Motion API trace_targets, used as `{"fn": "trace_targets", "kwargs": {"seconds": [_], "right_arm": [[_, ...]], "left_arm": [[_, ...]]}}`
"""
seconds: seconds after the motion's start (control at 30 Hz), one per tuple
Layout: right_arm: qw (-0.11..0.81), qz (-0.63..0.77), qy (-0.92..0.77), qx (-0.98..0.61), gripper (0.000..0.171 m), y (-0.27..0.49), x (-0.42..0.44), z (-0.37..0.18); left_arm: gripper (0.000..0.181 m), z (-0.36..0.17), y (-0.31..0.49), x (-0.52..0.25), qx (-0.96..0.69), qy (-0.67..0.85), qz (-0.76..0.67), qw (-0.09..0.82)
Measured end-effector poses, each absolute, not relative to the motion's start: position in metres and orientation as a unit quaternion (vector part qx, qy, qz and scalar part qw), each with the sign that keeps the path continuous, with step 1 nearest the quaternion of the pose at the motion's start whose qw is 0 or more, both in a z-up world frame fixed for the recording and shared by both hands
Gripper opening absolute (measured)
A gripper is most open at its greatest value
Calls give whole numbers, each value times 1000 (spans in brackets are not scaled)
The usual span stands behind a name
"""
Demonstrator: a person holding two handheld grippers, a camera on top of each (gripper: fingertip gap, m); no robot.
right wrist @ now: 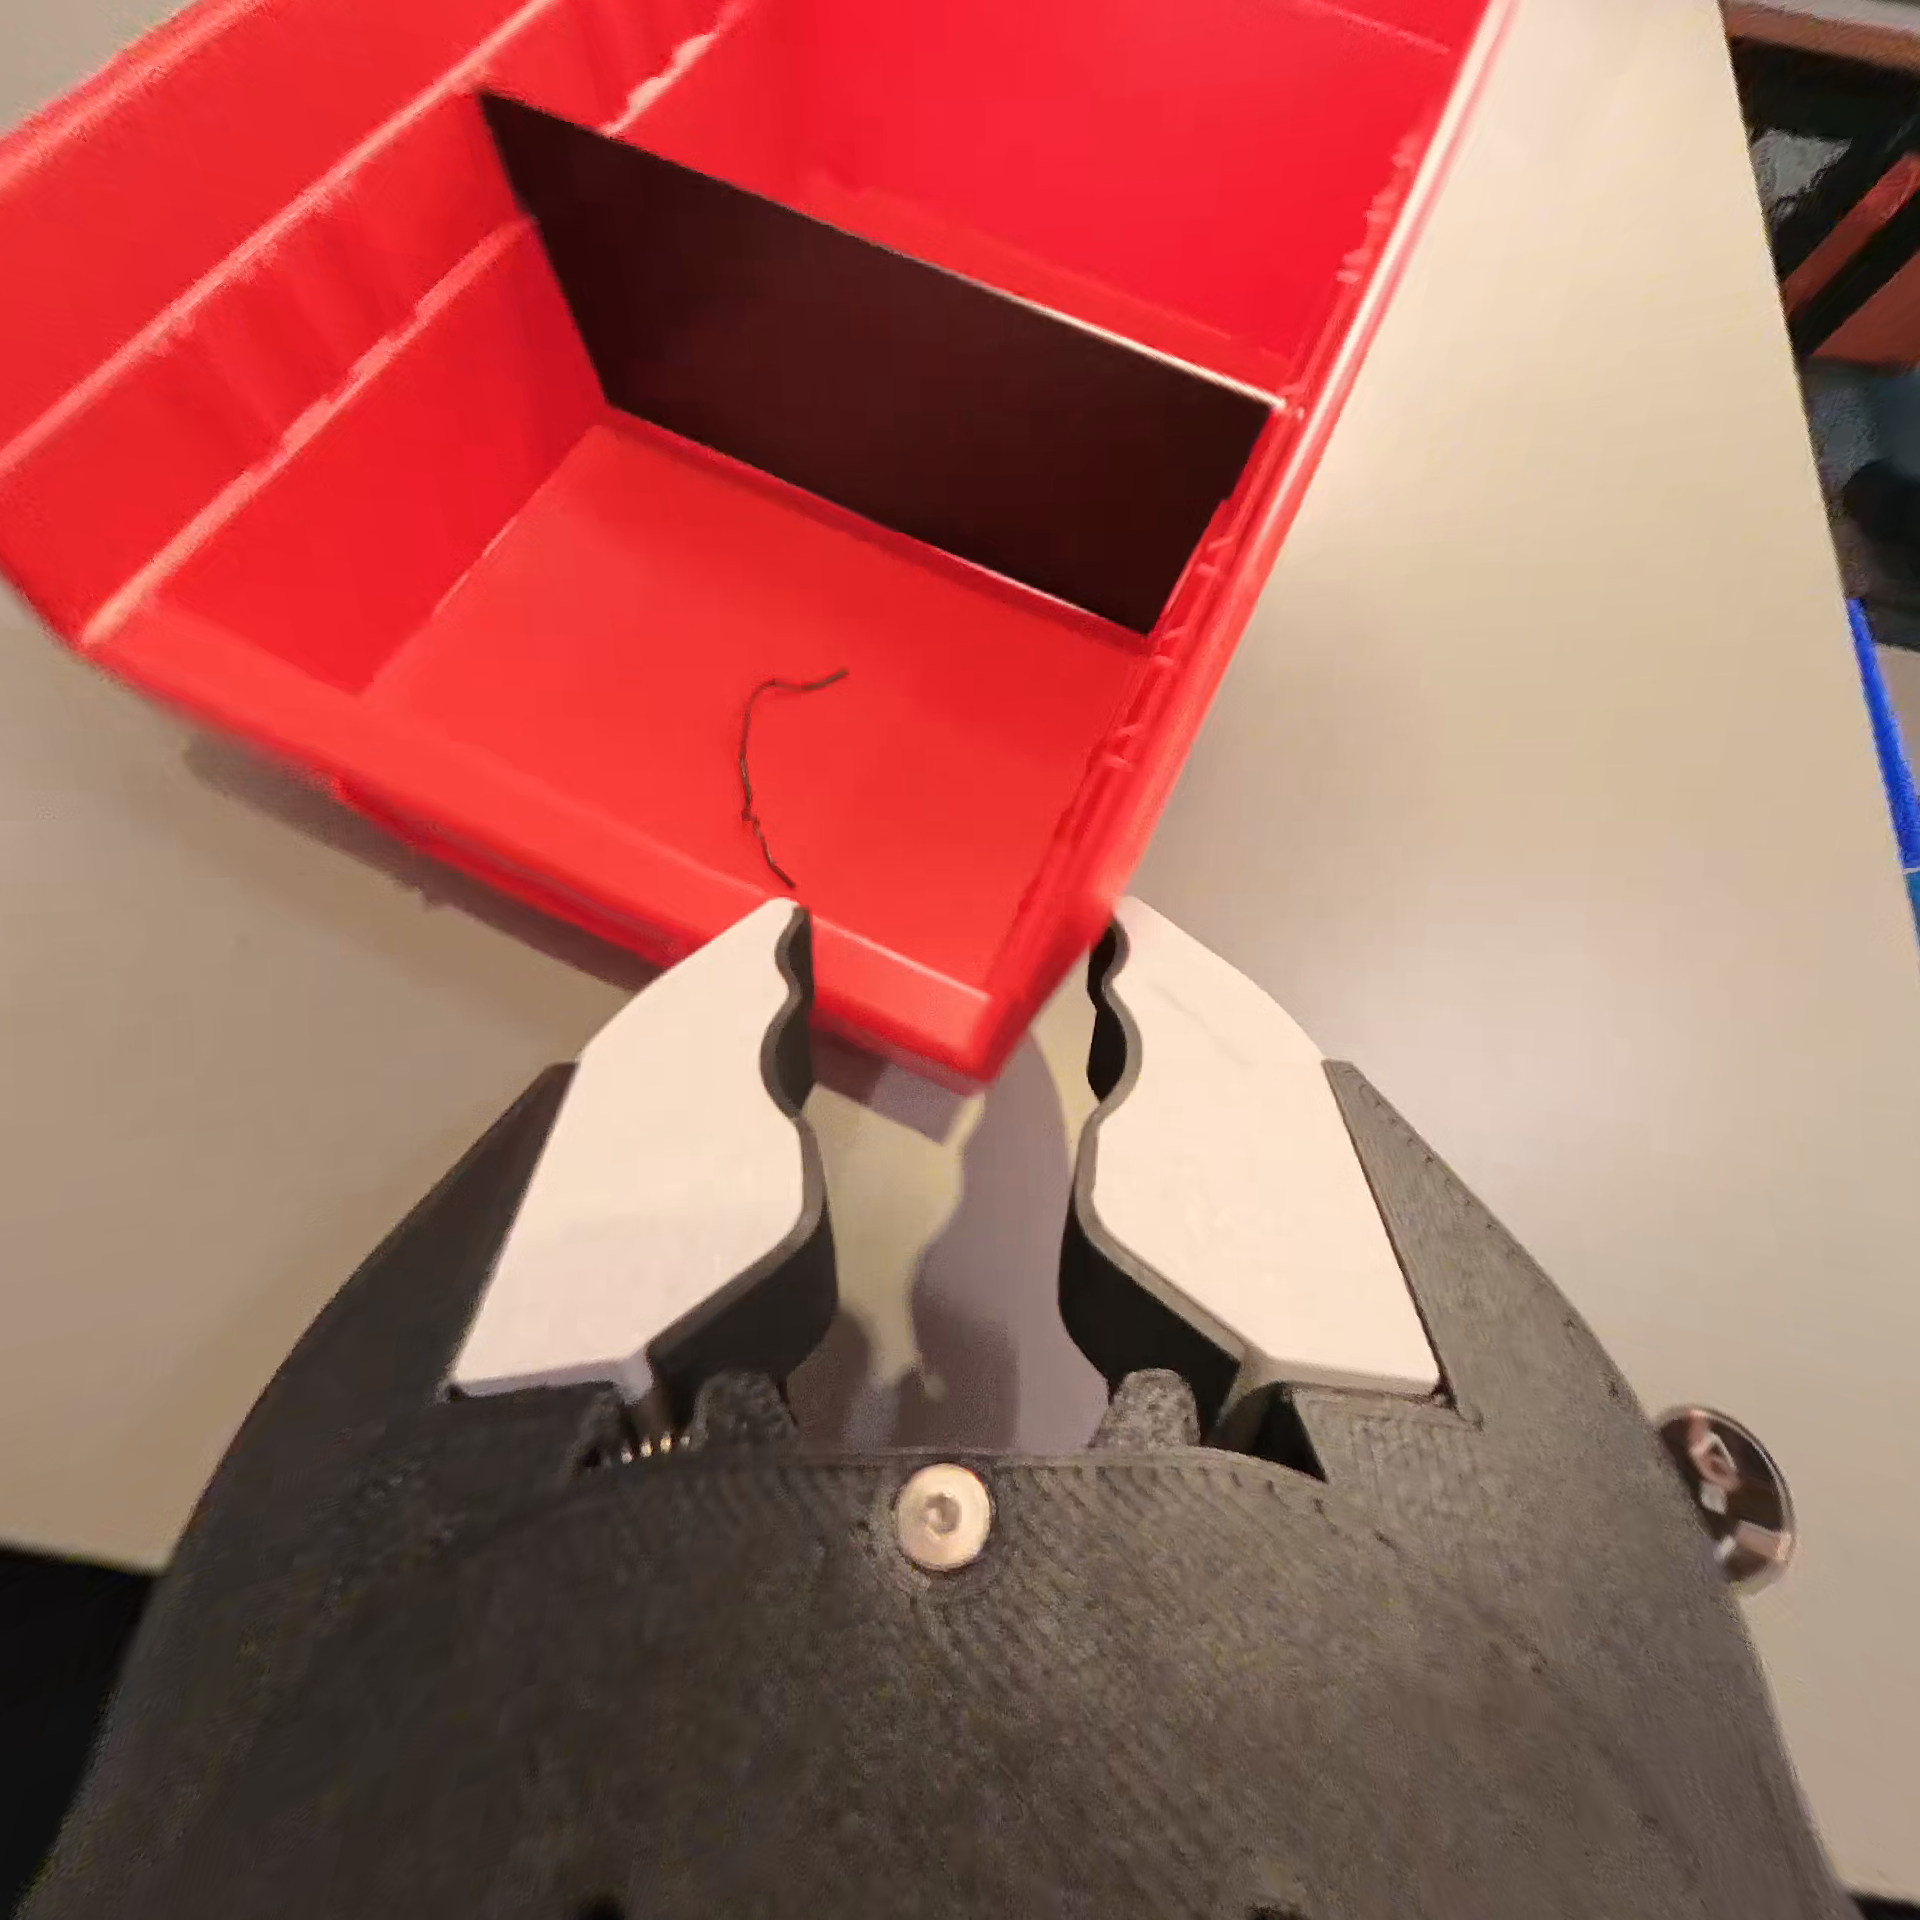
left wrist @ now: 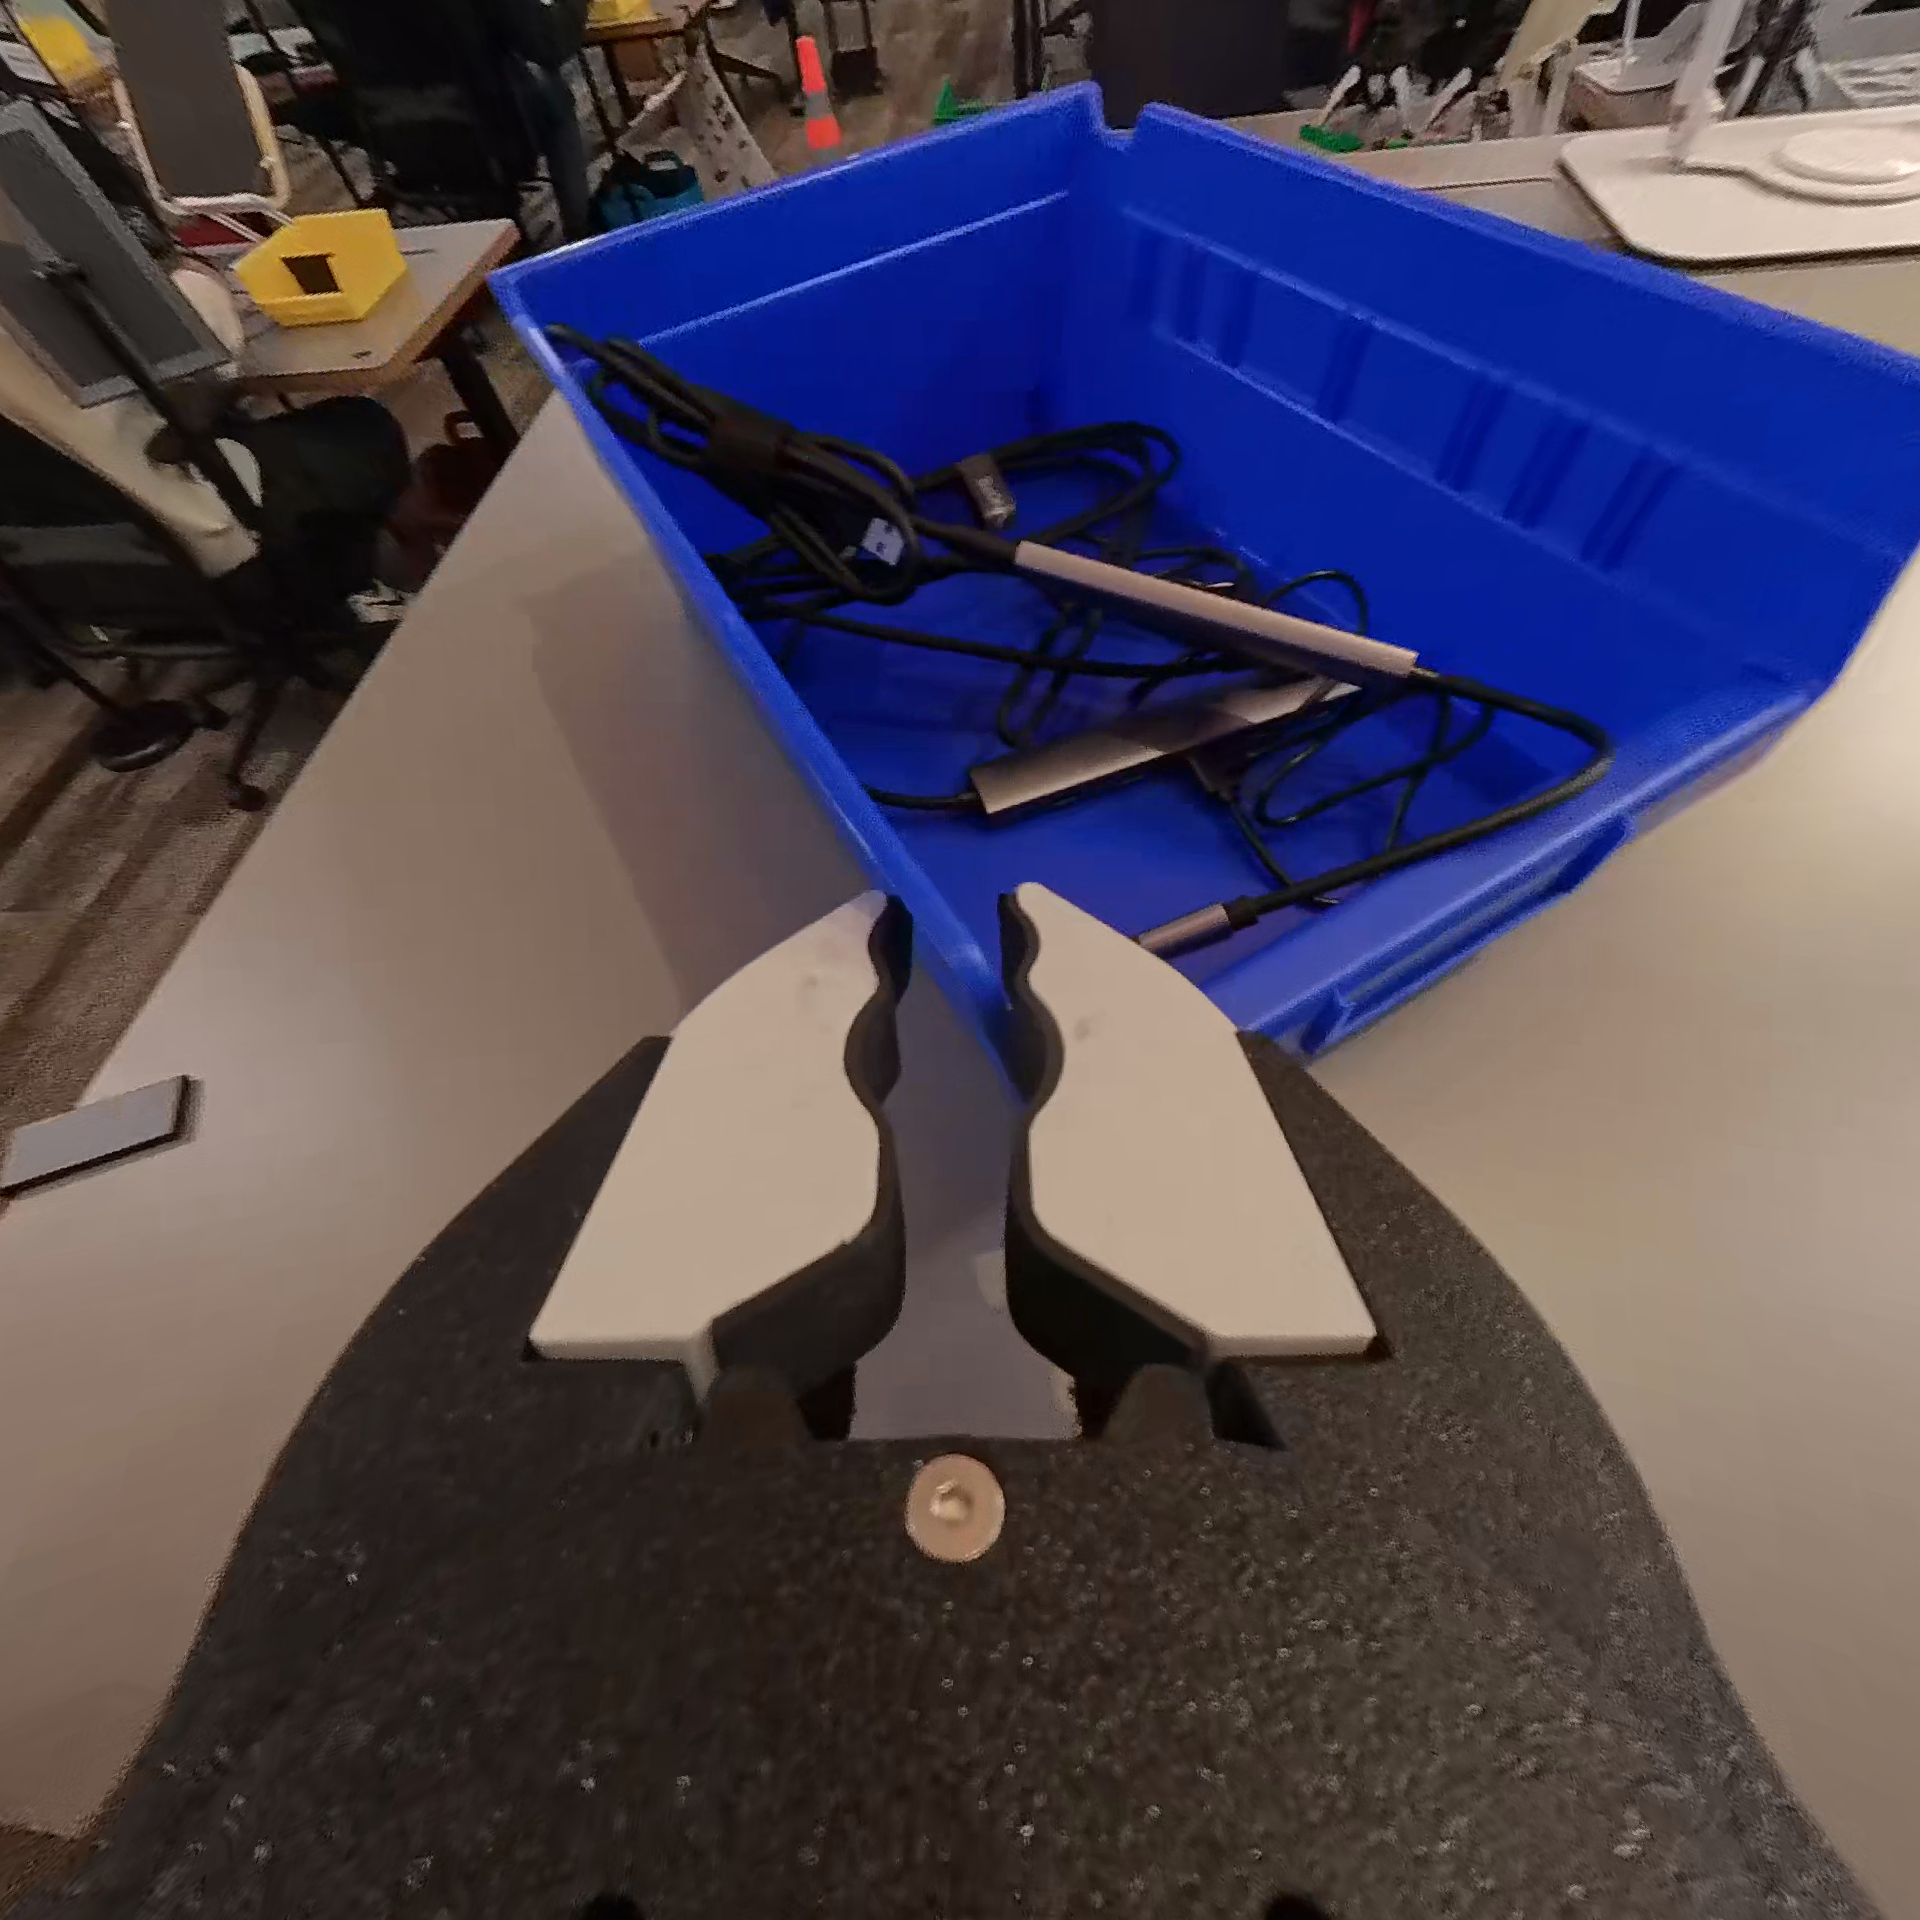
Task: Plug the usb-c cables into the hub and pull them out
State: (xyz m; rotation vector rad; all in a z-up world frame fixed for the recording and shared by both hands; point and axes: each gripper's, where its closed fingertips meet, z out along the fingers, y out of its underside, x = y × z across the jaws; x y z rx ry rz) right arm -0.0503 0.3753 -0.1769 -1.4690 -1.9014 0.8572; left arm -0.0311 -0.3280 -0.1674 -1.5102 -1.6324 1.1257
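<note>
In the left wrist view a blue bin (left wrist: 1558,343) on the table holds a tangle of black cables (left wrist: 1039,582), a grey slim hub (left wrist: 1216,613) lying on top, a second grey hub (left wrist: 1132,753) beneath it, and a grey cable plug (left wrist: 1190,928) near the front wall. My left gripper (left wrist: 954,914) is open and empty, just outside the bin's near corner. In the right wrist view my right gripper (right wrist: 951,935) is open and empty, over the near corner of a red bin (right wrist: 904,997).
The red bin has a black divider (right wrist: 883,384) and a thin dark thread (right wrist: 769,769) on its floor. A dark flat plate (left wrist: 94,1132) lies at the table's left edge. Chairs and a yellow bin (left wrist: 317,265) stand beyond the table. White equipment (left wrist: 1766,177) sits far right. The left gripper's tips are roughly 70 cm from the right gripper's. The dark flat plate (left wrist: 94,1132) sits 25 cm or so from the ends of my left fingers.
</note>
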Motion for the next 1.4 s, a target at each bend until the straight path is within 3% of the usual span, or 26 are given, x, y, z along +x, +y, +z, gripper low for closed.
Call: {"fn": "trace_targets", "kwargs": {"seconds": [0.07,0.2,0.9,1.4], "right_arm": [[298,322,-694,-571,47,393,-65,-182],[322,339,-659,-589,4,425,-91,-175],[333,329,-677,-568,4,538,-142,-176],[325,349,-682,-554,4,550,-139,-177]], "left_arm": [[13,-167,-342,-32,-573,-618,447,301],[9,-167,-369,-33,-578,-610,470,270],[12,-166,-493,-58,-642,-546,464,273],[12,-166,-526,-71,-666,-524,455,272]]}}
